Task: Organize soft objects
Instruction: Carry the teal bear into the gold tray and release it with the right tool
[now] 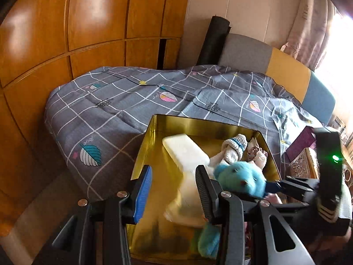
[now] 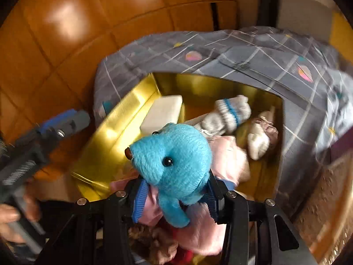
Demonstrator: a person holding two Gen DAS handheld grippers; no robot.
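**Blue plush gripped over the gold box**

Right tongs (image 2: 175, 201): clenched on a blue plush bear (image 2: 174, 165), blue pads pressing its body from both sides. Head and one dangling limb stick out ahead of the fingers. The bear hangs above the near end of a gold box (image 2: 123, 119), tongs angled steeply down.

Left tongs (image 1: 174, 190): released, nothing between the pads, gap plainly open. They hover at the near edge of the same box, just beside the bear. A hand (image 2: 8, 218) grips their handle.

Inside the box: a white rectangular block (image 2: 163, 112) toward the far left corner; a grey knit sock with blue stripes (image 2: 229, 112) further right; a pale bundle (image 2: 260, 139) against the right wall; pink fabric (image 2: 227, 161) under the bear.

The box sits on a bed with a grey checked cover (image 1: 114, 110). Orange wooden cabinets (image 1: 88, 22) behind.
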